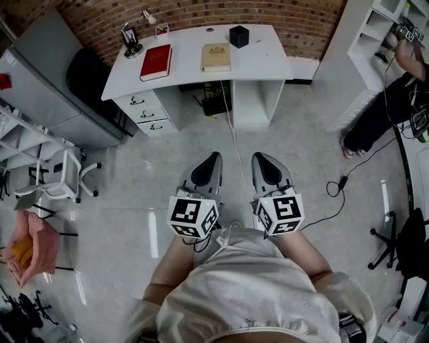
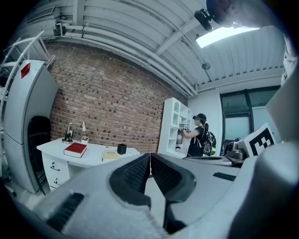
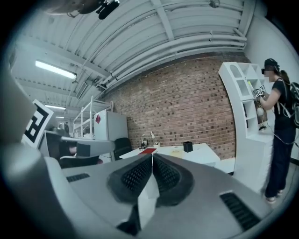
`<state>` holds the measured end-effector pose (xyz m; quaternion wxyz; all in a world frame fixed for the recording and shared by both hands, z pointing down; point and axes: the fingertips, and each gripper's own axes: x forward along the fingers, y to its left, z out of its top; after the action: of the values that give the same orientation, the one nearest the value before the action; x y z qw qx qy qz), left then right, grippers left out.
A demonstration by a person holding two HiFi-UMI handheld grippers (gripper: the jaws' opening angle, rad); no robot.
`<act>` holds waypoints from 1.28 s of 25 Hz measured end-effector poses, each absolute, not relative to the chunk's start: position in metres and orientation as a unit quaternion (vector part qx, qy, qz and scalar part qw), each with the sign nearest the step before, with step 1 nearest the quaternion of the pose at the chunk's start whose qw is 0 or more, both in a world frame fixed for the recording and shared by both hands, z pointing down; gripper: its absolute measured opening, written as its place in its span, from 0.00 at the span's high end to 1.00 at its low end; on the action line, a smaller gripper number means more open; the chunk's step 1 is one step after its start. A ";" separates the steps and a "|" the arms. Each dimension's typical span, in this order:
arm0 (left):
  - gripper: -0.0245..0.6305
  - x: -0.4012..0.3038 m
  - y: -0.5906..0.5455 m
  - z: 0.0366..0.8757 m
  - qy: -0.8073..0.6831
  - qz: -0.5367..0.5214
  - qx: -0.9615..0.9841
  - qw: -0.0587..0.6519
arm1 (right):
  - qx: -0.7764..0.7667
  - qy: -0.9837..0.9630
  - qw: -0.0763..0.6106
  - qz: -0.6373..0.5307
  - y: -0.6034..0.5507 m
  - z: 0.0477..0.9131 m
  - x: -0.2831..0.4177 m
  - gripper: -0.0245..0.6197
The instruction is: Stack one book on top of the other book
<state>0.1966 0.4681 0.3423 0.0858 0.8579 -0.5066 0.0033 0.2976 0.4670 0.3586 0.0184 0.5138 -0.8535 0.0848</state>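
Seen from above, a person stands on a pale floor point(image 1: 134, 167) and holds two grey grippers out level, side by side, pointing toward a white desk point(image 1: 261, 63) against a brick wall point(image 1: 201, 13). The left gripper point(image 1: 210, 165) has its two dark ribbed pads pressed flat together with nothing between them, and the right gripper point(image 1: 261, 165) is clenched empty in the same way. The two books lie flat on the desk top, well apart from both grippers, across a stretch of open floor. The red book point(image 1: 156, 61) sits toward the left side of the desk, ahead and to the left of the left gripper's tips. The tan book point(image 1: 216, 57) lies to its right, near the middle of the desk, almost straight ahead of the gap between the two grippers. The books are side by side with bare desk between them, neither resting on the other. A small black box point(image 1: 238, 35) stands just behind and to the right of the tan book. At the far right, another person point(image 1: 385, 100) stands at white shelving point(image 1: 375, 27).
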 end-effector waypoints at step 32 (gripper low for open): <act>0.93 0.103 0.235 0.372 -0.466 0.006 0.873 0.144 | 0.559 -0.817 0.060 0.128 0.248 0.386 0.212 0.92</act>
<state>0.1033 0.2353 0.3721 0.1441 0.8730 -0.4659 0.0062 0.2124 0.2482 0.3859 0.0597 0.5590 -0.8170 0.1283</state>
